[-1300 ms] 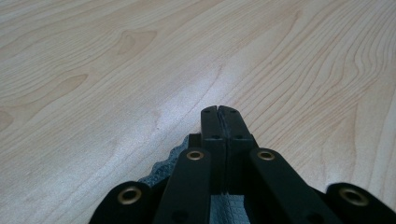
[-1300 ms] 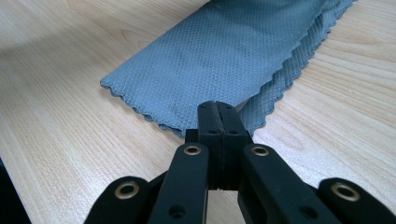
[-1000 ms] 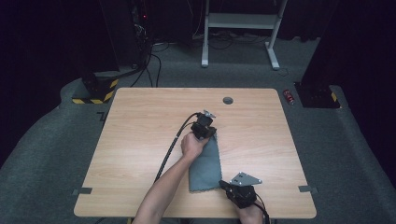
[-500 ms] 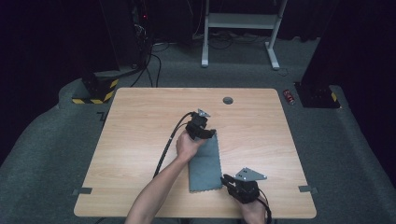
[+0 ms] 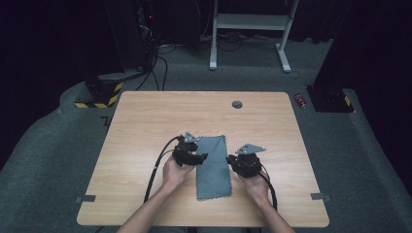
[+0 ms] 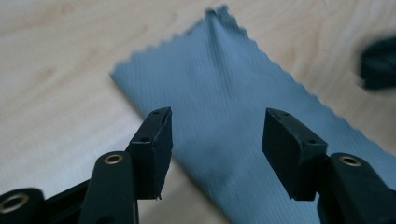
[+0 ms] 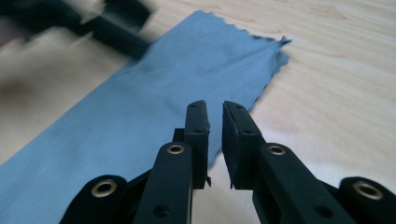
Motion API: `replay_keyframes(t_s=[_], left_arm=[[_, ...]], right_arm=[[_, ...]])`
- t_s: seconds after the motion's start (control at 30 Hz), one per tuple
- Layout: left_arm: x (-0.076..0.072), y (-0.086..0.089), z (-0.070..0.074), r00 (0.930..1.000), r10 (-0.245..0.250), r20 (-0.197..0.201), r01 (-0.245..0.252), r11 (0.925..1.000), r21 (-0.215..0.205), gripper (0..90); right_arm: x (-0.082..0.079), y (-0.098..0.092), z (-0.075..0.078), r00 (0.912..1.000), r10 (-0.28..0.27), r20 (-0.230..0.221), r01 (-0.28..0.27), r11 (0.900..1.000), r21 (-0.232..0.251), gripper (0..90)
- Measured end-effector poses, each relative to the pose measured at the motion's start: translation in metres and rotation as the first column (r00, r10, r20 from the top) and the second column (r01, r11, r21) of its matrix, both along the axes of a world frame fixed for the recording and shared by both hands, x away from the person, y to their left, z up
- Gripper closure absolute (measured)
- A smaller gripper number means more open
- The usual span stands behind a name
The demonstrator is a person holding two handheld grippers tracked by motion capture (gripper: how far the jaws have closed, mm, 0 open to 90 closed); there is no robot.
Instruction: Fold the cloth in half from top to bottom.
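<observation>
Flanking the folded grey cloth (image 5: 212, 165) at lower centre, the left hand-held gripper (image 5: 190, 154) had just spread wide and empty, the right hand-held gripper (image 5: 244, 162) narrowed to a slit, its neighbour blurred.

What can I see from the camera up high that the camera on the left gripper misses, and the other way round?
From up high you see the whole wooden table, both forearms, the right gripper, a small dark disc near the far edge, and the carpeted floor with desk legs beyond. The left gripper view instead gives a close look at the left gripper: its two black fingers stand wide apart with nothing between them, having just opened, and you can see the cloth's zigzag-cut edge. Both show the grey-blue cloth lying flat, folded into a long strip on the wood.
</observation>
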State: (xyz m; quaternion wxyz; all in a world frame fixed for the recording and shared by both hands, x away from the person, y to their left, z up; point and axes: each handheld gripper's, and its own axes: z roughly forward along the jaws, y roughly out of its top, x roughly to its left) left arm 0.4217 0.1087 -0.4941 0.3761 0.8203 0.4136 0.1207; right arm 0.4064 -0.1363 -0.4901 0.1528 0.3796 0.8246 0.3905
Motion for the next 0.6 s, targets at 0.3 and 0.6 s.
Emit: replay_keyframes(t_s=[0.3,0.6], left_arm=[[-0.047,0.002,-0.015,0.9997,-0.020,0.010,0.020,0.9997,0.015,41.6],[-0.069,-0.003,-0.023,0.9982,-0.050,0.032,0.048,0.9972,0.057,41.1]], right_arm=[[0.048,0.025,-0.014,0.9991,-0.012,-0.040,0.012,1.000,0.000,77.4],[0.077,0.045,-0.025,0.9991,-0.042,0.010,0.043,0.996,-0.079,75.1]])
